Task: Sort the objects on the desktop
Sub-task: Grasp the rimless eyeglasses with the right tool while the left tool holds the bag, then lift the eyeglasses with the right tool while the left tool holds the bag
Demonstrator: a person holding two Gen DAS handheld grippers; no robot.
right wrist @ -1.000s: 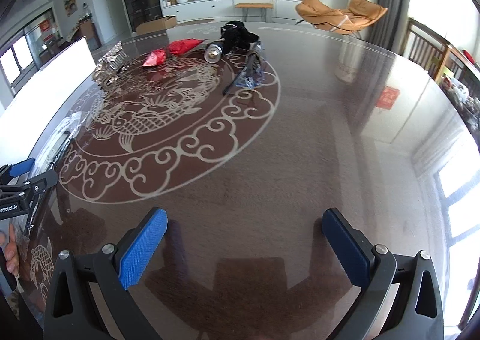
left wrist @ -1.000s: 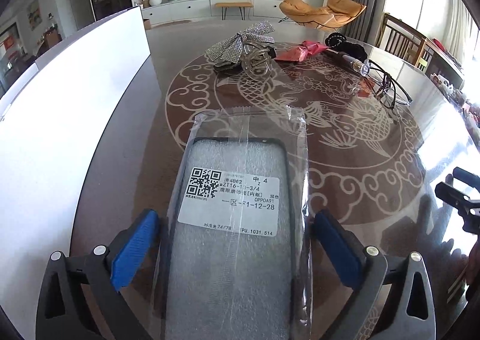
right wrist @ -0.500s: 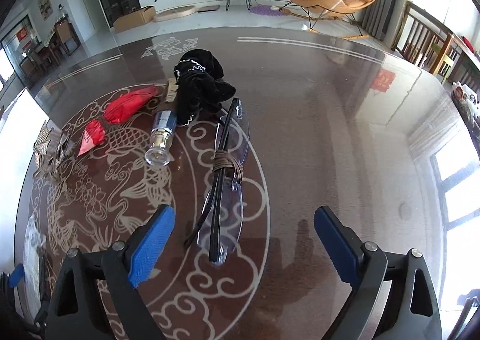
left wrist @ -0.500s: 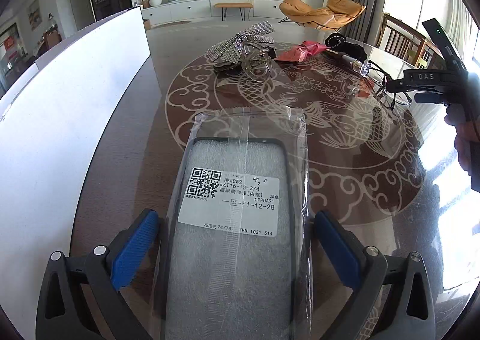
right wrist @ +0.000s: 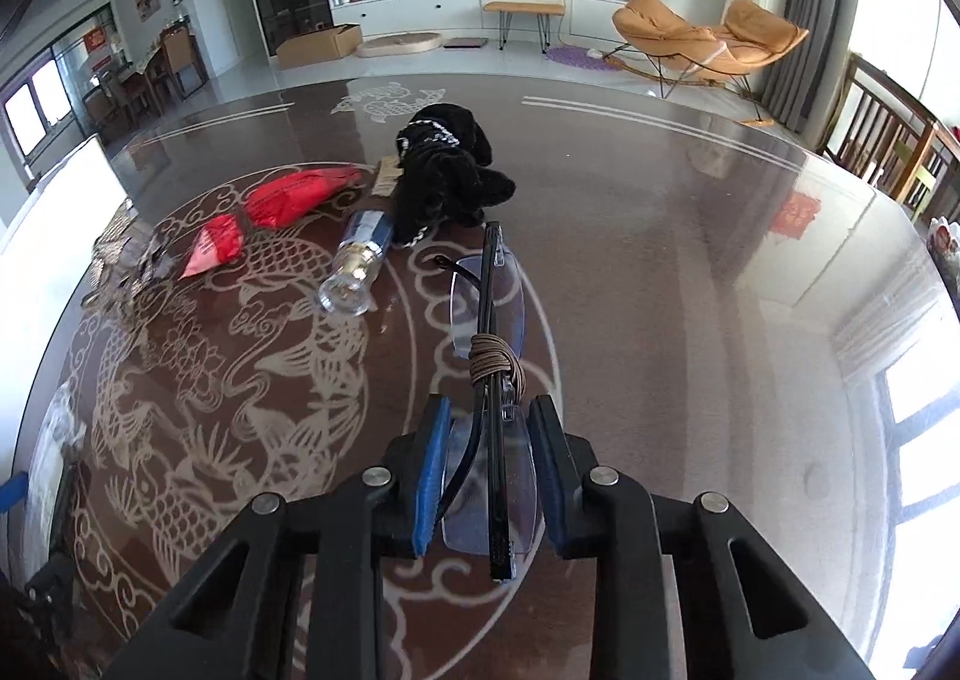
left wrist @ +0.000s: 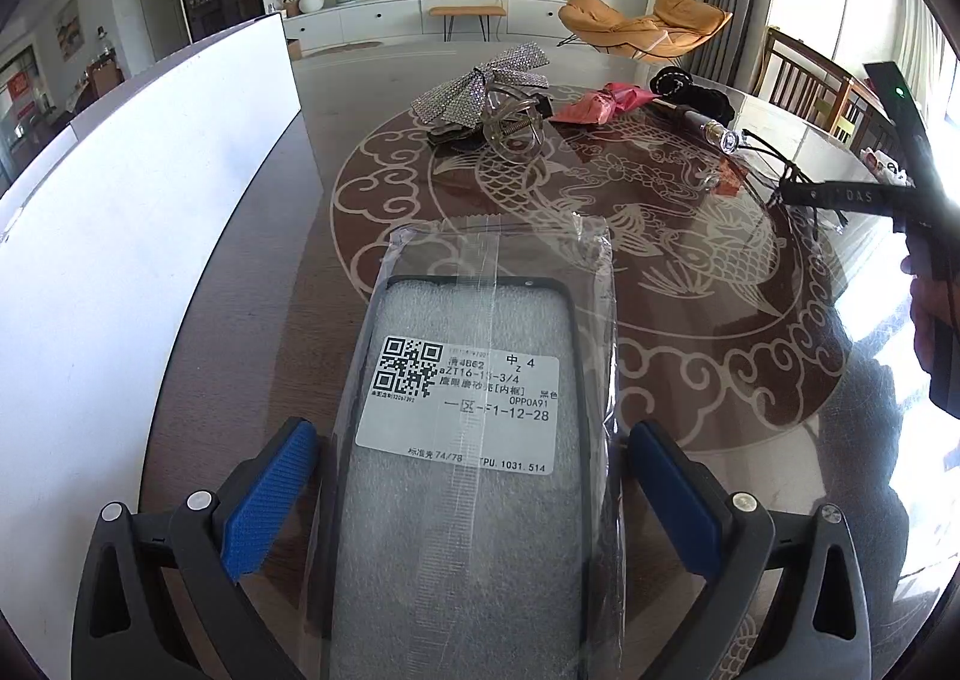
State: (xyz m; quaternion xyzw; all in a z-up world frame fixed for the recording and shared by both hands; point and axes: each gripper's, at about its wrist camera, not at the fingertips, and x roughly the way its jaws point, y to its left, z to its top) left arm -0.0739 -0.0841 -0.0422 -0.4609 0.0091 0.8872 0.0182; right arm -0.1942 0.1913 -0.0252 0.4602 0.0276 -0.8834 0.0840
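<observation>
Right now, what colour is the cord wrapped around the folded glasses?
Brown cord around the glasses, clearest in the right wrist view.

Each claw, left (left wrist: 471, 491) and right (right wrist: 489, 464), has black angular plastic arms with triangular cutouts and round silver screws. Ribbed blue pads (left wrist: 270, 491) line the inner fingertips. White lettering marks the right claw's dark side.
</observation>
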